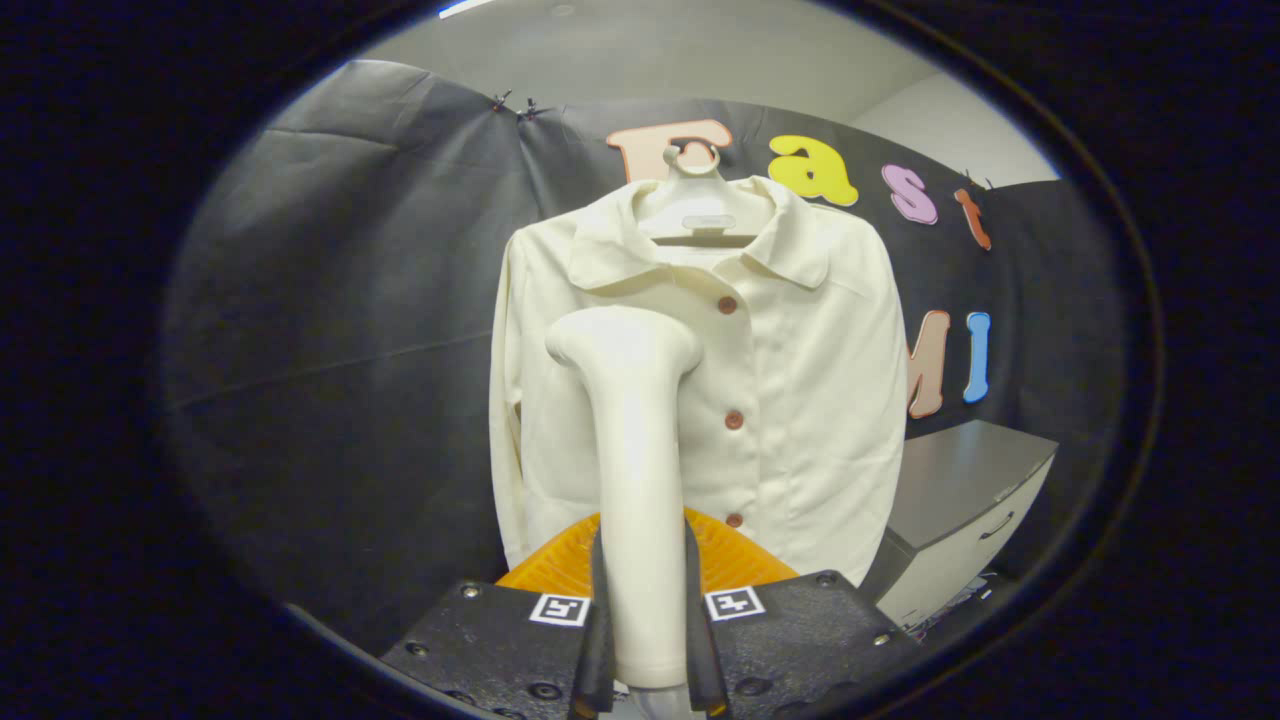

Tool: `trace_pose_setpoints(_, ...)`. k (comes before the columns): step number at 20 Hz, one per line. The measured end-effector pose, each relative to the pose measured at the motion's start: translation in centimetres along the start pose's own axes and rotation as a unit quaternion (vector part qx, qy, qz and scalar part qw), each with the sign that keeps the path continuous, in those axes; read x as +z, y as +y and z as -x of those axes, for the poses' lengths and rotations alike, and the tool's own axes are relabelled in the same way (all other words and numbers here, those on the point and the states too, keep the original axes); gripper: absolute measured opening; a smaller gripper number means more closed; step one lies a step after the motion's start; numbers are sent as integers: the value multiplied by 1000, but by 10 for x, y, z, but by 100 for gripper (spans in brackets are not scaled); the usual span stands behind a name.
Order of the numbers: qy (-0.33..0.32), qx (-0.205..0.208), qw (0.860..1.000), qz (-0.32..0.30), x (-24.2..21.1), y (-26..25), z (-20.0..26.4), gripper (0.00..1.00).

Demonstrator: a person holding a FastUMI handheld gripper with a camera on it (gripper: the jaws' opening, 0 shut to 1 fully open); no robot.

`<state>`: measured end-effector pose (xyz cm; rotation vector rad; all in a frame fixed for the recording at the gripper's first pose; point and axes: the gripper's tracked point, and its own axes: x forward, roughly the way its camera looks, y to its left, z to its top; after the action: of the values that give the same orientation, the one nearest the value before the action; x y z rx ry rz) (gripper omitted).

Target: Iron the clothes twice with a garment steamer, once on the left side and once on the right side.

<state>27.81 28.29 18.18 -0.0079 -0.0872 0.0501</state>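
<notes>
Gripper [645, 640] clamped on garment steamer [635, 450] handle, frame centre; head up against cream shirt's [800, 400] left half, on hanger [695, 215].

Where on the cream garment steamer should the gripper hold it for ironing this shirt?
On the cream garment steamer's straight handle, low down, from behind, where the gripper grips now. Both fingers press its narrow sides, leaving the wide head free toward the cream buttoned shirt on its hanger.

Even, soft overhead light, brightest at 12 o'clock. Fisheye bends edges, dim past 9. Steamer [640, 480] handle close, slightly soft.
</notes>
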Motion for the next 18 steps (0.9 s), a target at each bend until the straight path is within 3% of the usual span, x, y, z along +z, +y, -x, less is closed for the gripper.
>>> trace_pose_setpoints(18, 90, 1, 996, 22, -103, 0, -26, 28)
